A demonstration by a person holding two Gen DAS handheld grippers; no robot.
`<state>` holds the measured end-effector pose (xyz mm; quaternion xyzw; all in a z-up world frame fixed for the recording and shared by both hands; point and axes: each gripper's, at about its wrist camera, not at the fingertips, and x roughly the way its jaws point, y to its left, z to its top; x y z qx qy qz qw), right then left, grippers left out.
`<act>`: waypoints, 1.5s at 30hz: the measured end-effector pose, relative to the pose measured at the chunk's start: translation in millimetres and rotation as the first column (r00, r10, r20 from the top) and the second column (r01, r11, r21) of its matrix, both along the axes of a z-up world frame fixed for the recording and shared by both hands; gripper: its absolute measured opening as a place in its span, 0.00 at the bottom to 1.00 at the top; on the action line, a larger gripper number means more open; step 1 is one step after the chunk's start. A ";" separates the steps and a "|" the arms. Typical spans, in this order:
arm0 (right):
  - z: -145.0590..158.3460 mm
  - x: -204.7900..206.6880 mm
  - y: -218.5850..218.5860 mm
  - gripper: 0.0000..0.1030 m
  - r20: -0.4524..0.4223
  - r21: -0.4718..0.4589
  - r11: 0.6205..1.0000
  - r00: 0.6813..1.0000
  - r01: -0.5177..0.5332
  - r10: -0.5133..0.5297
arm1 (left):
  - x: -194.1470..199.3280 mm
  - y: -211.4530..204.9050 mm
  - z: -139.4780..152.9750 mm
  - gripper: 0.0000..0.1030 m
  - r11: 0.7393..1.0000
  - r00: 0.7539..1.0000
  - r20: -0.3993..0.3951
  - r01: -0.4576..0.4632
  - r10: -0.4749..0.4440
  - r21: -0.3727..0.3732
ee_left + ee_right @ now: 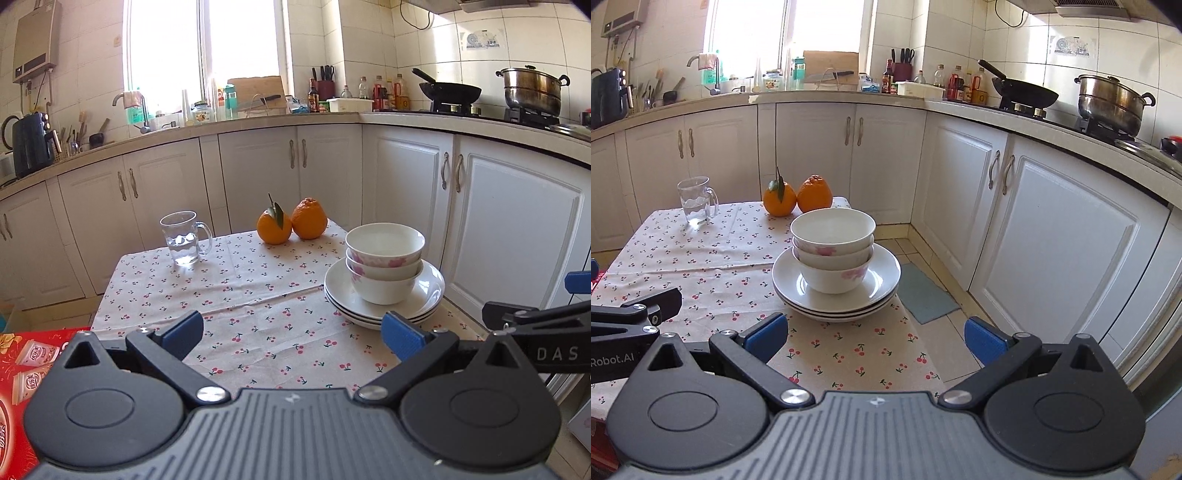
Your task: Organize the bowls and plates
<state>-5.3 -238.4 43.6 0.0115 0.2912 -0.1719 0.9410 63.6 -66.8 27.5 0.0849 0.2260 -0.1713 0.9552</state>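
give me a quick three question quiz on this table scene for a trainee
1. True or false: the bowls are nested and stand on the stack of plates.
2. Multiple choice: what lies on the cloth behind the bowls? A) two oranges B) a kettle C) a knife
3. Fill in: the left tool and right tool are both ____ and hold nothing.

Key
1. True; three bowls sit one inside another on the top plate.
2. A; two oranges sit side by side, with a glass mug holding some water to their left.
3. Open.
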 end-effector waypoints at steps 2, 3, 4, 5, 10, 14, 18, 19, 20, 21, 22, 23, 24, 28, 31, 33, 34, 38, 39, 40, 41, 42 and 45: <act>0.4 -0.4 0.4 1.00 0.003 -0.001 1.000 1.000 0.000 0.000 | -0.7 -0.2 -0.3 0.99 1.000 1.000 0.001 -0.001 0.001 0.000; 0.4 -0.6 0.3 1.00 0.004 -0.001 1.000 1.000 0.002 -0.002 | -1.3 0.0 -0.7 0.99 1.000 1.000 -0.001 -0.002 0.002 0.000; 0.2 -0.6 0.5 1.00 0.005 -0.002 1.000 1.000 0.004 -0.004 | -1.7 0.2 -1.1 0.99 1.000 1.000 -0.002 -0.001 0.001 -0.001; 0.0 -0.5 0.4 1.00 0.005 -0.002 1.000 1.000 0.004 -0.004 | -2.0 -0.1 -1.3 0.99 1.000 1.000 -0.001 0.000 0.000 0.000; -1.5 -0.9 0.7 1.00 0.004 -0.005 1.000 1.000 0.010 -0.010 | -2.5 -1.5 -1.6 0.99 1.000 1.000 -0.005 -0.003 0.003 0.002; -1.0 -1.9 1.2 1.00 0.007 -0.010 1.000 1.000 0.012 -0.012 | -2.6 -2.0 -1.7 0.99 1.000 1.000 -0.003 -0.005 0.005 0.004; -0.5 -2.8 2.4 1.00 0.010 -0.013 1.000 1.000 0.013 -0.013 | -3.9 -1.6 -1.2 0.99 1.000 1.000 0.000 -0.005 0.005 0.002; -0.4 -3.0 2.4 1.00 0.011 -0.013 1.000 1.000 0.013 -0.013 | -3.8 -1.7 -1.0 0.99 1.000 1.000 0.000 -0.005 0.005 0.002; -0.3 -3.2 2.5 1.00 0.011 -0.013 1.000 1.000 0.013 -0.013 | -3.6 -1.8 -0.9 0.99 1.000 1.000 -0.001 -0.005 0.005 0.002; -0.2 -3.2 2.5 1.00 0.011 -0.015 1.000 1.000 0.014 -0.013 | -3.6 -1.7 -0.8 0.99 1.000 1.000 -0.001 -0.005 0.005 0.002; -0.1 -3.3 2.7 1.00 0.012 -0.017 1.000 1.000 0.014 -0.014 | -3.6 -1.6 -0.7 0.99 1.000 1.000 -0.001 -0.005 0.005 0.002; 0.2 -3.4 3.0 1.00 0.012 -0.019 1.000 1.000 0.015 -0.015 | -3.7 -1.6 -0.7 0.99 1.000 1.000 0.000 -0.005 0.005 0.001; 0.6 -3.3 3.1 1.00 0.012 -0.021 1.000 1.000 0.016 -0.016 | -3.7 -1.6 -0.6 0.99 1.000 1.000 0.000 -0.005 0.005 0.001; 1.4 -3.4 3.0 1.00 0.014 -0.023 1.000 1.000 0.016 -0.016 | -4.2 -1.8 -0.4 0.99 1.000 1.000 -0.001 -0.005 0.005 0.000; 1.5 -3.1 3.2 1.00 0.015 -0.024 1.000 1.000 0.017 -0.016 | -4.1 -1.4 -0.1 0.99 1.000 1.000 -0.002 -0.006 0.006 0.000; 1.6 -3.2 3.1 1.00 0.016 -0.025 1.000 1.000 0.017 -0.016 | -4.1 -1.2 0.1 0.99 1.000 1.000 -0.002 -0.006 0.006 -0.001; 1.8 -3.3 3.3 1.00 0.016 -0.026 1.000 1.000 0.017 -0.017 | -4.1 -1.2 0.1 0.99 1.000 1.000 -0.002 -0.006 0.006 -0.001; 2.4 -4.1 4.3 1.00 0.017 -0.033 0.999 1.000 0.020 -0.019 | -4.4 -1.0 0.4 0.99 1.000 1.000 -0.001 -0.006 0.006 -0.002; 2.4 -4.1 4.4 1.00 0.017 -0.033 0.999 1.000 0.020 -0.019 | -4.4 -0.9 0.6 0.99 1.000 1.000 -0.002 -0.006 0.006 -0.002; 2.6 -4.1 4.4 1.00 0.017 -0.033 0.999 1.000 0.020 -0.019 | -4.5 -0.9 0.6 0.99 1.000 1.000 -0.003 -0.007 0.007 -0.003; 2.6 -4.1 4.4 1.00 0.017 -0.033 0.999 1.000 0.020 -0.019 | -4.8 -0.9 0.6 0.99 1.000 1.000 -0.002 -0.006 0.006 -0.003; 2.6 -4.1 4.4 1.00 0.017 -0.032 0.999 1.000 0.020 -0.019 | -4.4 -0.8 0.6 0.99 1.000 1.000 -0.002 -0.006 0.006 -0.002; 2.7 -4.1 4.5 1.00 0.017 -0.034 0.999 1.000 0.021 -0.020 | -4.5 -0.9 1.0 0.99 1.000 1.000 -0.003 -0.007 0.007 -0.003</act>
